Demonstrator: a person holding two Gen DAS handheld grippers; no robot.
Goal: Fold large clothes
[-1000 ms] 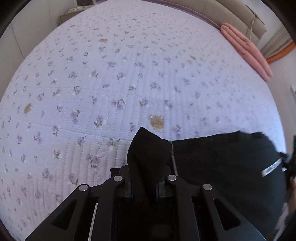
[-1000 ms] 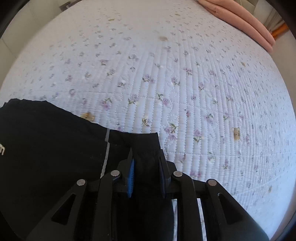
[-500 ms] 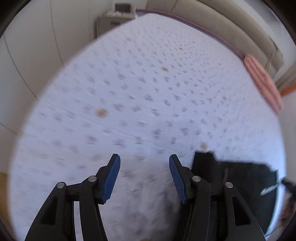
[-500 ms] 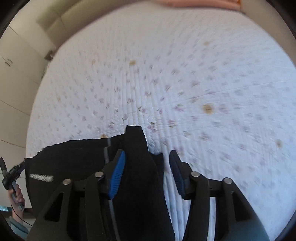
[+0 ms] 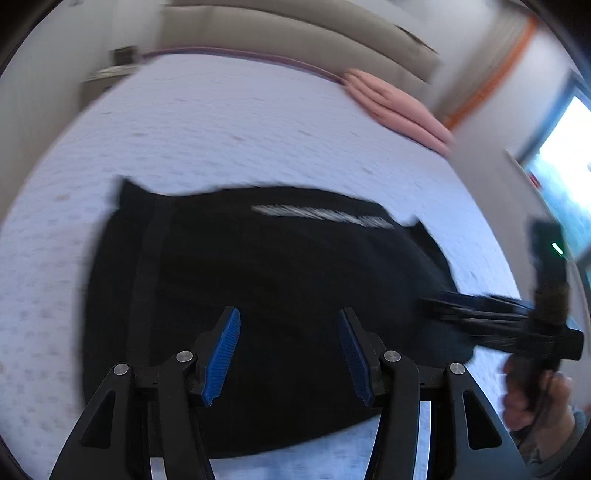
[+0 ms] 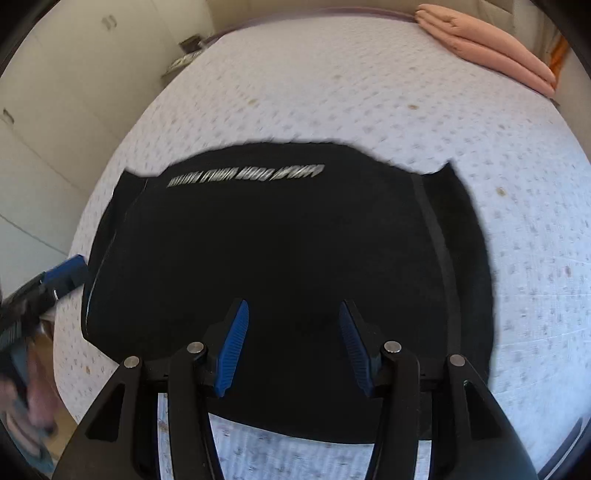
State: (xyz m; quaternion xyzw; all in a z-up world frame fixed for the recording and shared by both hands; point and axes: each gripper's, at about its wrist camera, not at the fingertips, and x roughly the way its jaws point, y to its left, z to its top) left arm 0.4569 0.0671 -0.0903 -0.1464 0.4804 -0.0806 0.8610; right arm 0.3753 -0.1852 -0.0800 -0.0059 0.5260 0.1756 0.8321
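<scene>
One black garment [image 6: 288, 266], folded into a broad flat shape with a single line of pale lettering [image 6: 245, 175] near its far edge, lay on a bed [image 6: 369, 96] under a white quilt sprinkled with small flowers. The left tongs [image 5: 289, 352] and the right tongs [image 6: 293, 345] both hung above the cloth with their blue pads apart and nothing between them, neither one touching the fabric. Seen from the left wrist, the right tongs reached in from the side over the garment's edge, blurred, with a hand [image 5: 535, 398] gripping the handle. At the far corner of the bed lay one folded pink blanket [image 6: 487, 48], well apart from the garment. Beyond the bed stood one padded headboard [image 5: 295, 33], pale cupboard doors [image 6: 55, 92] and a small bedside stand [image 6: 184, 51]; a bright window [image 5: 565, 155] showed at the side
</scene>
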